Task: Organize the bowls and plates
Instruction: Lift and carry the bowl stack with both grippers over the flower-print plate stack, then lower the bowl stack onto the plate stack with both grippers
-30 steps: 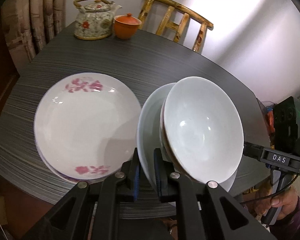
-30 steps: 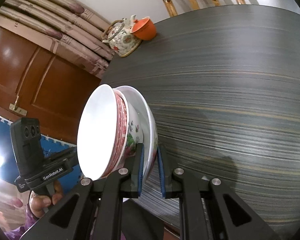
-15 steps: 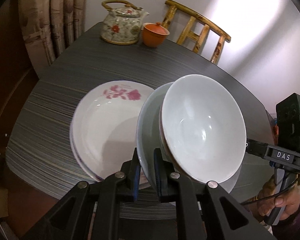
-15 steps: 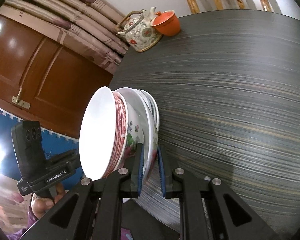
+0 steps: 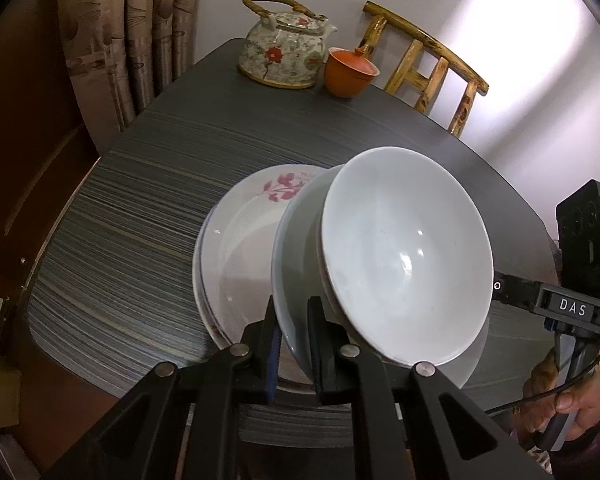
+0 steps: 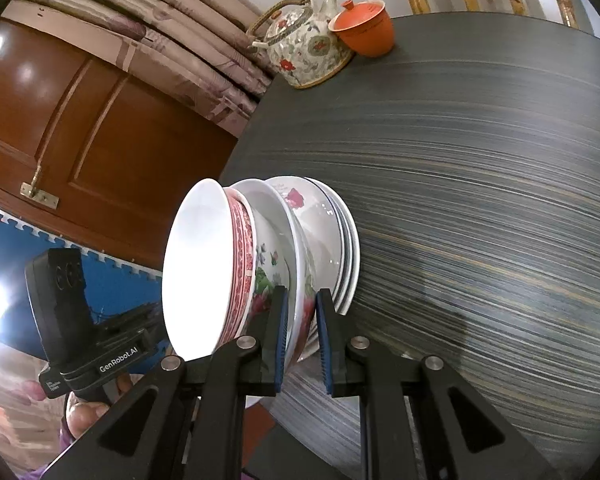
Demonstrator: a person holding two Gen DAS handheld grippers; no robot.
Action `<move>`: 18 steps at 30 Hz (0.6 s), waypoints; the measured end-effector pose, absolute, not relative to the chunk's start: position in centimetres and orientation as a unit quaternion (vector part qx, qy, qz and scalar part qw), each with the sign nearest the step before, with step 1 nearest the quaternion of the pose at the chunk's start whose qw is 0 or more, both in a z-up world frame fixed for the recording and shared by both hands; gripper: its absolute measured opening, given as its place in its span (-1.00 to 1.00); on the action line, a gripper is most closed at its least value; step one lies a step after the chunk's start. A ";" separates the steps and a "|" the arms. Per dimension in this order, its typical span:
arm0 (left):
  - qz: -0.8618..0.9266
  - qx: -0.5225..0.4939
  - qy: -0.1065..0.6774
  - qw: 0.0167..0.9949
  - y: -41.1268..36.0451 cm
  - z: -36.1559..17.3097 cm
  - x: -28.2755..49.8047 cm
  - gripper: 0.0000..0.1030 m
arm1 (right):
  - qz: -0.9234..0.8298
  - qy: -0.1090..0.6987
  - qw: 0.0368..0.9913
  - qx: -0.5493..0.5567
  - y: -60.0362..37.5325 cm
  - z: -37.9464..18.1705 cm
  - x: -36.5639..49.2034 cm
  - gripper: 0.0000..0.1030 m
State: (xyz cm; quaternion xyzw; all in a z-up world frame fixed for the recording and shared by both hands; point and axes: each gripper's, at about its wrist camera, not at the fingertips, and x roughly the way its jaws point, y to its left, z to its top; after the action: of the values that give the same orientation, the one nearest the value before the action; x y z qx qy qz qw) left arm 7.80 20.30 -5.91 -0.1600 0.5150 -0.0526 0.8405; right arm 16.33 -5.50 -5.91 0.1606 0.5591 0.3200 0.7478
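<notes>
Both grippers hold one stack: a pale deep plate [image 5: 296,256] carrying nested bowls, the top one white [image 5: 404,260]. My left gripper [image 5: 292,320] is shut on the plate's rim. In the right wrist view my right gripper [image 6: 302,312] is shut on the opposite rim of the same flowered plate [image 6: 300,264], with a red-patterned bowl [image 6: 242,256] and a floral bowl [image 6: 266,264] nested on it. The stack hovers over a pile of plates, the top one with pink flowers [image 5: 244,232], also in the right wrist view [image 6: 324,224].
The dark striped table [image 5: 148,216] holds a floral teapot [image 5: 284,52] and an orange lidded cup [image 5: 350,72] at its far edge. A bamboo chair [image 5: 428,68] stands behind. Curtains [image 5: 132,28] and a wooden door [image 6: 60,128] are on the left.
The held stack has moved left until it is over the pile of plates, which now lies partly hidden beneath it. Both grips are unchanged.
</notes>
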 end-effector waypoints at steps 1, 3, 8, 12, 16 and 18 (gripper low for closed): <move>-0.052 -0.159 0.515 0.841 20.4 -5.9 7.8 -0.79 | 0.320 0.560 0.747 0.161 -5.3 -6.0 16.5 -0.71; -0.049 -0.159 0.515 0.841 20.6 -6.0 8.0 -0.79 | 0.321 0.562 0.746 0.160 -5.1 -6.2 16.5 -0.71; -0.045 -0.157 0.515 0.842 21.1 -6.3 8.3 -0.79 | 0.323 0.564 0.743 0.158 -4.6 -6.6 16.8 -0.71; -0.042 -0.155 0.516 0.841 21.3 -6.5 8.4 -0.79 | 0.324 0.566 0.741 0.158 -4.3 -6.8 17.0 -0.70; -0.042 -0.156 0.517 0.840 21.4 -6.8 8.6 -0.79 | 0.324 0.571 0.738 0.158 -4.1 -7.2 17.1 -0.70; -0.042 -0.156 0.519 0.840 21.4 -7.0 8.6 -0.79 | 0.323 0.572 0.737 0.160 -4.1 -7.4 17.1 -0.70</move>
State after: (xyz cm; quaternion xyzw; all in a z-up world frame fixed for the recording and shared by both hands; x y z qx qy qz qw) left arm 8.58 21.44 -6.97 -0.1556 0.5186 -0.0421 0.8397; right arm 17.12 -4.07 -7.37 0.1602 0.5724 0.3227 0.7366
